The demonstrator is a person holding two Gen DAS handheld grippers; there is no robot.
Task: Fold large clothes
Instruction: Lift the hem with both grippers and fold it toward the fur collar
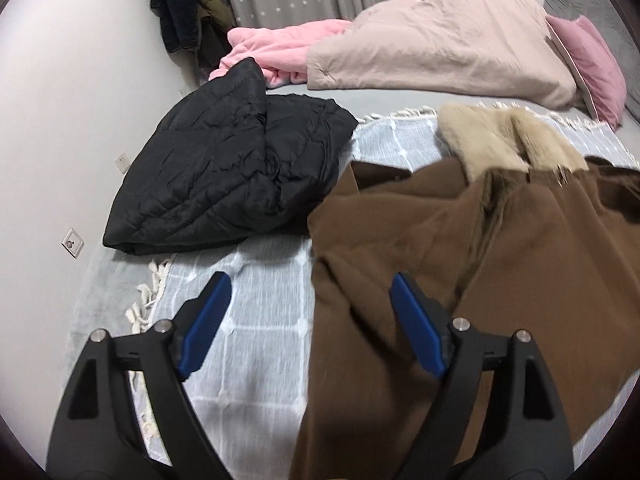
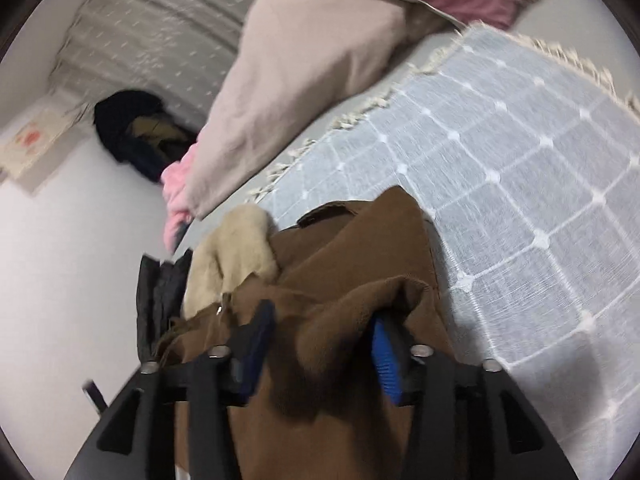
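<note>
From the left wrist, the left gripper (image 1: 310, 300) gapes wide, holding nothing, over the checked throw (image 1: 256, 320) and the brown coat (image 1: 460, 280) edge; a black puffer jacket (image 1: 232, 172) lies just beside.

From the right wrist, the right gripper (image 2: 320, 320) stands parted, coat (image 2: 340, 380) bunched loosely between its fingers; the beige duvet (image 2: 300, 68) lies beyond.

Below me the bed (image 1: 384, 98) carries a checked throw (image 1: 256, 280); my brown coat (image 1: 460, 260) and a black jacket (image 1: 232, 176) lie on it, a beige duvet (image 1: 440, 44) beyond.
</note>
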